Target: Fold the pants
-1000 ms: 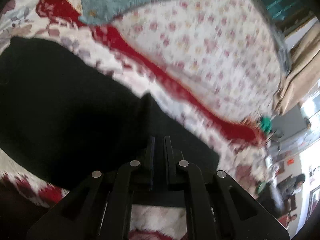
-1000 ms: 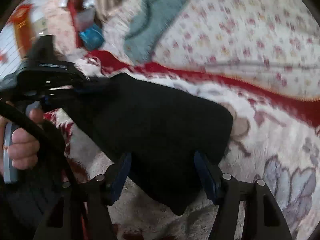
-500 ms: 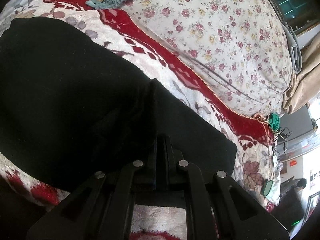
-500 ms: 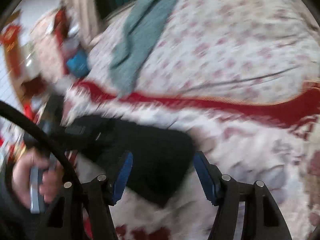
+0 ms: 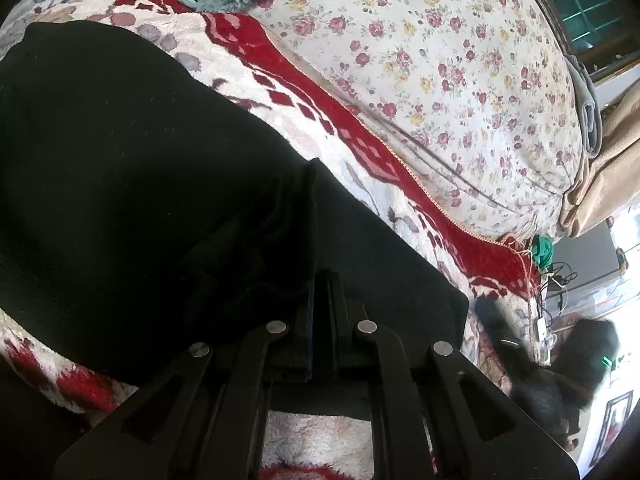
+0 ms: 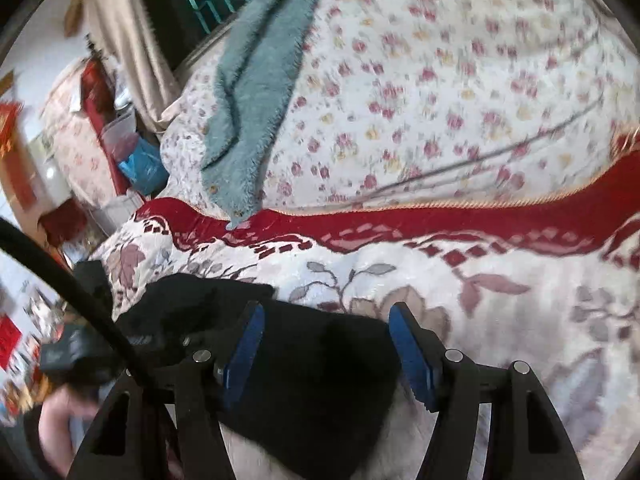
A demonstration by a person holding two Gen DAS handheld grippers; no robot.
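Black pants point(image 5: 140, 200) lie folded on a cream blanket with a red border point(image 5: 360, 144). My left gripper point(image 5: 320, 280) is shut on the pants, pinching a bunched ridge of the fabric that rises from its tips. In the right wrist view the same pants point(image 6: 320, 380) lie low in the picture. My right gripper point(image 6: 326, 312) hangs open over their right-hand end, and its blue pads point(image 6: 412, 356) touch nothing. At the far left of that view the left gripper point(image 6: 76, 352) and a hand point(image 6: 60, 412) show blurred.
A floral quilt point(image 5: 440, 60) is heaped behind the blanket, with a teal fluffy garment point(image 6: 248, 80) draped over it. A black cable point(image 6: 60, 272) crosses the left of the right wrist view. A beige curtain point(image 5: 608, 168) and room clutter lie past the bed's edge.
My right gripper has drawn back and up from the pants and rolled, still open, so they sit lower and smaller in its view. The left gripper has stayed shut, almost still.
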